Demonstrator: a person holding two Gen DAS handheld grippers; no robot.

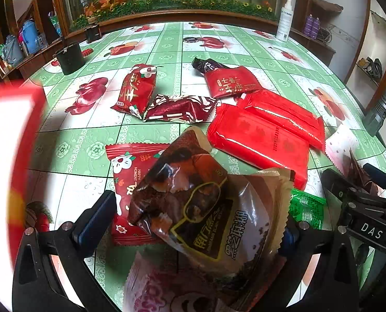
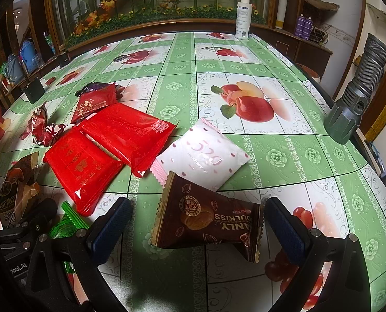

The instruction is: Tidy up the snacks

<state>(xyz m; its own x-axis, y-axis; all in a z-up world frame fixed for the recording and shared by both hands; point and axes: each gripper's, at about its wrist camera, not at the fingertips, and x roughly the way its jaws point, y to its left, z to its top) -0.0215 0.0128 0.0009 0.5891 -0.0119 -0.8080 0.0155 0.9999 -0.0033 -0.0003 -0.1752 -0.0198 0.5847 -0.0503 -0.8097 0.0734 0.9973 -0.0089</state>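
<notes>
My left gripper (image 1: 198, 223) stands open around a brown sesame snack packet (image 1: 206, 208) that lies over a red "Happy Moment" packet (image 1: 130, 182) and a pink packet (image 1: 151, 291). My right gripper (image 2: 197, 223) is open, its jaws on either side of a dark brown "Soulkiss" packet (image 2: 206, 218) lying on the table. A white packet marked 520 (image 2: 206, 153) lies just beyond it. Two flat bright red packets (image 2: 110, 143) lie to its left, also in the left wrist view (image 1: 265, 132). A small green packet (image 1: 307, 208) lies between the grippers.
More red and dark packets (image 1: 172, 96) lie further back on the green fruit-print tablecloth (image 2: 258, 59). A red and white box (image 1: 8, 140) stands at the left. A black cup (image 1: 69, 57), a spray bottle (image 2: 243, 15) and a grey flashlight (image 2: 359, 91) stand near the table's edges.
</notes>
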